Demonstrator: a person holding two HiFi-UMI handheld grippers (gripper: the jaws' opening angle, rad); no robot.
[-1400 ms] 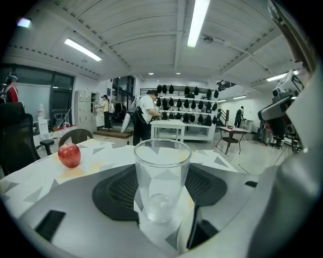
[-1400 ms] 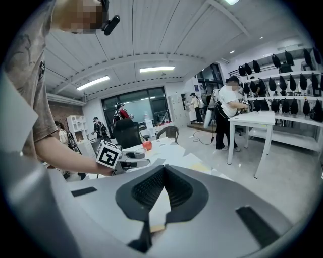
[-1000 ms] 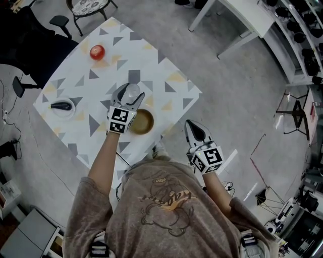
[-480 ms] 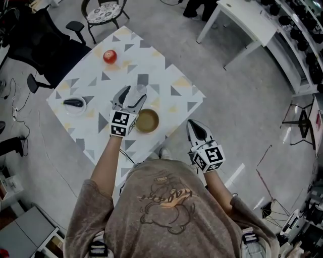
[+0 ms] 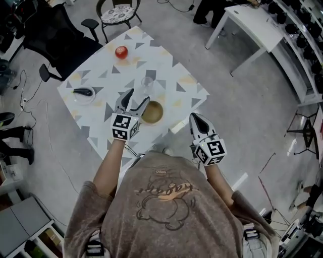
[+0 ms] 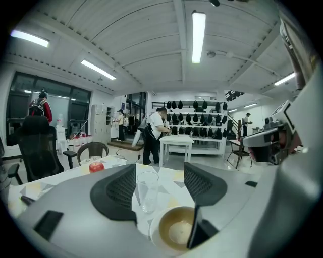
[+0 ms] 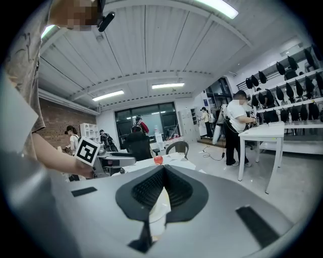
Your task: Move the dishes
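Observation:
A clear glass (image 5: pixel 147 84) stands upright on the patterned table (image 5: pixel 166 65), with a brown bowl (image 5: pixel 152 112) just in front of it. My left gripper (image 5: pixel 139 97) hovers above the table, open, its tips short of the glass and nothing between them. In the left gripper view the glass (image 6: pixel 147 189) shows beyond the left gripper (image 6: pixel 159 169), and the bowl (image 6: pixel 176 232) lies under the right jaw. My right gripper (image 5: pixel 196 118) is shut and holds nothing, off the table's near corner. In its own view the right gripper (image 7: pixel 162 171) has its jaws pressed together.
A red apple (image 5: pixel 121 52) lies at the table's far side. A small white plate (image 5: pixel 84 94) with a dark object sits at the left edge. A black office chair (image 5: pixel 60 35) and a round chair (image 5: pixel 118 12) stand behind the table, a white table (image 5: pixel 252 22) at the far right.
The left gripper had the glass between its open jaws; it has since lifted and drawn back, leaving the glass standing on the table. The right gripper rose slightly, still shut.

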